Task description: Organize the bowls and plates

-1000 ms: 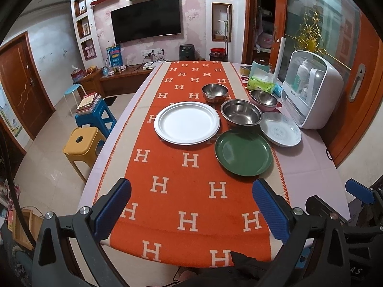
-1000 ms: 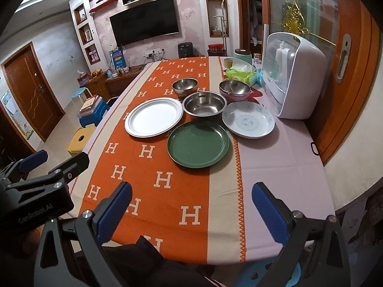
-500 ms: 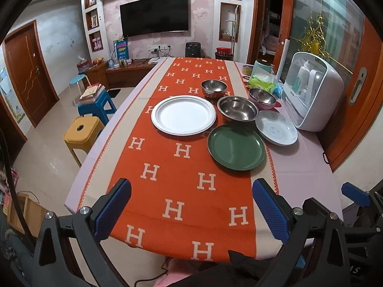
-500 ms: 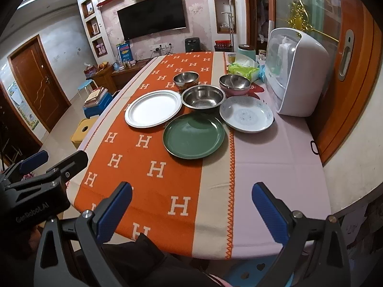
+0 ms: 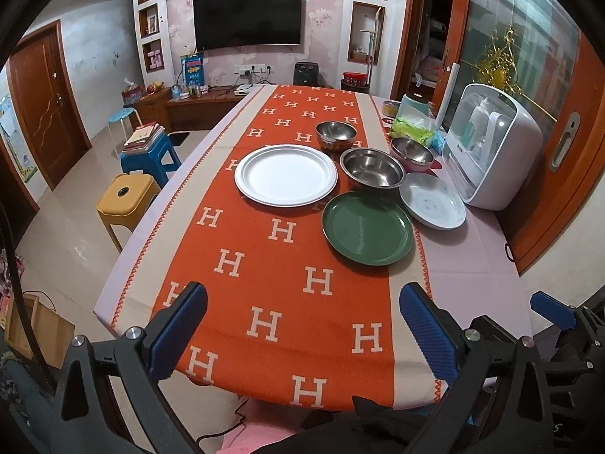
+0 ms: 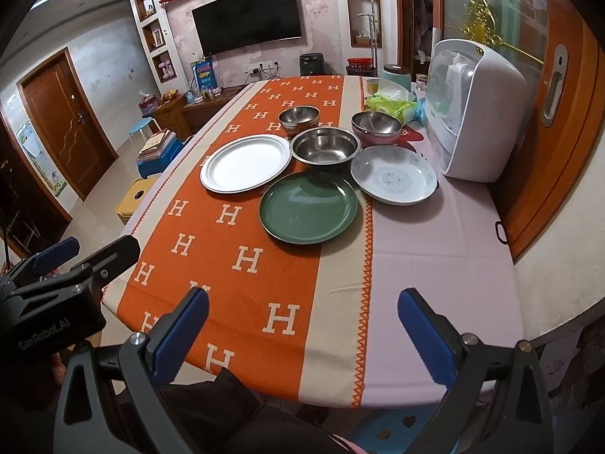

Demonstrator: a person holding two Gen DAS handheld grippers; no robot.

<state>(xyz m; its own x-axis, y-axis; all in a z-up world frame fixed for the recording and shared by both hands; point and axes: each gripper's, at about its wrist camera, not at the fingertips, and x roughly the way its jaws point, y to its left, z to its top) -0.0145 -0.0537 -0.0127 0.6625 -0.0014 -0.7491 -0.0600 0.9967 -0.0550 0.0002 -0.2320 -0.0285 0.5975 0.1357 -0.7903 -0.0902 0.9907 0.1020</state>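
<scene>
On the orange H-patterned runner lie a large white plate (image 5: 285, 174) (image 6: 245, 162), a green plate (image 5: 367, 227) (image 6: 308, 207) and, on the pink cloth beside it, a patterned white plate (image 5: 432, 200) (image 6: 393, 174). Behind them stand a large steel bowl (image 5: 372, 167) (image 6: 325, 146), a small steel bowl (image 5: 336, 132) (image 6: 299, 116) and a pink-sided steel bowl (image 5: 411, 151) (image 6: 376, 125). My left gripper (image 5: 302, 319) and right gripper (image 6: 302, 319) hang open over the table's near edge, well short of the dishes, holding nothing.
A white countertop appliance (image 5: 491, 147) (image 6: 472, 109) stands at the table's right edge, with a green wipes pack (image 5: 414, 130) and a teal jar (image 5: 414, 103) behind. Yellow (image 5: 126, 196) and blue stools (image 5: 149, 155) sit left of the table. An orange door (image 6: 559, 87) is on the right.
Both grippers have drawn back and risen from the table, so the dishes look farther away and the near table edge shows. Dishes have not moved; both grippers stay open.
</scene>
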